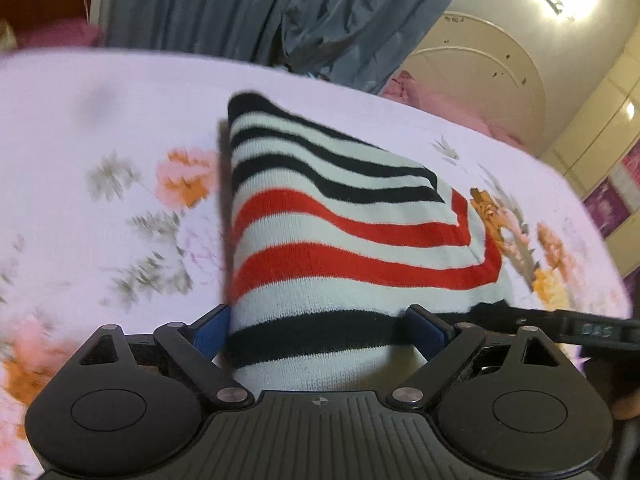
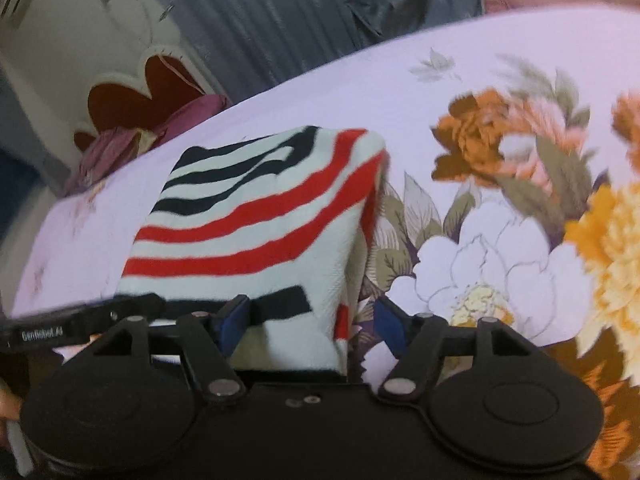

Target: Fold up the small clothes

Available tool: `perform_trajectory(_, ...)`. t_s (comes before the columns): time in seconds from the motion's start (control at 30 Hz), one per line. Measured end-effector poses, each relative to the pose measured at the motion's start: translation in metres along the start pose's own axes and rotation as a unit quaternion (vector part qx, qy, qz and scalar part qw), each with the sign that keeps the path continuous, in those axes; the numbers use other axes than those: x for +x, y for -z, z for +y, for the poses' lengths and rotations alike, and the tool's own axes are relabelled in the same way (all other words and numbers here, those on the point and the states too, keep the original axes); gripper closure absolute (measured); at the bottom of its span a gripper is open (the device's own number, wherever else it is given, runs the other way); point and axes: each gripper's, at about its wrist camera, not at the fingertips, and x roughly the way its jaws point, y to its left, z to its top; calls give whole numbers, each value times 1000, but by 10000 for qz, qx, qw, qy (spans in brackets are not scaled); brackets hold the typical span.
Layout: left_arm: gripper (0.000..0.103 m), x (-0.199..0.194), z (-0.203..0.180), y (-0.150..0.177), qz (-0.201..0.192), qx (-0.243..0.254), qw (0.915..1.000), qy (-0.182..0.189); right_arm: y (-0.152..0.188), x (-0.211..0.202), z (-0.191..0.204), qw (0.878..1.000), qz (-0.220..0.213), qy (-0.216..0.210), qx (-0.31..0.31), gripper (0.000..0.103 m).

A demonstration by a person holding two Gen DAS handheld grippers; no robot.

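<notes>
Though folded, ribbed striped knit

The supporting surface is a bed covered by a pale lilac sheet printed with orange, pink and white flowers (grey-green leaves between them). A folded striped garment, in white, black and red bands, lies flat on the sheet.

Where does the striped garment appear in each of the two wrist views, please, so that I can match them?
Left wrist view: the striped garment fills the centre, running down between the open fingers.
Right wrist view: the striped garment lies left of centre, its near edge between the fingers.
Shared landmark: the floral bedsheet under it.
</notes>
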Motion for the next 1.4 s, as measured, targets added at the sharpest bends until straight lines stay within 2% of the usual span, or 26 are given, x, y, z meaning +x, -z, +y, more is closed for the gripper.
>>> perform_trajectory(0.07,10,9,9,0,129,-279,9992,255,1,5,-7,9995,-6,-221,205,36)
perform_trajectory(0.13,10,14,12,0,129,-327,9986,401,0,9,-10,9988,-56,-414,256,37)
perform_trajectory(0.27,11,16,8,1,124,-264,9986,433,-3,15,-14,9971,-73,-637,417,57)
perform_trajectory(0.37,22,11,6,1,30,-172,9991,398,-2,10,-10,9975,-174,-630,280,68)
perform_trajectory(0.5,29,12,6,-1,-15,-127,9994,331,0,12,-9,9982,-218,-524,179,68)
perform_trajectory(0.63,41,1,-6,-1,-191,127,9997,116,2,0,6,9981,-418,-455,64,71)
perform_trajectory(0.97,43,-53,0,-5,-515,426,9978,-43,1,-19,46,9952,-628,-741,-70,72)
perform_trajectory(1.2,44,-108,52,-8,-723,437,9964,-84,8,-12,114,9936,-694,-856,-238,72)
perform_trajectory(1.4,44,-155,142,-4,-816,402,9959,22,33,17,191,9935,-777,-792,-244,71)
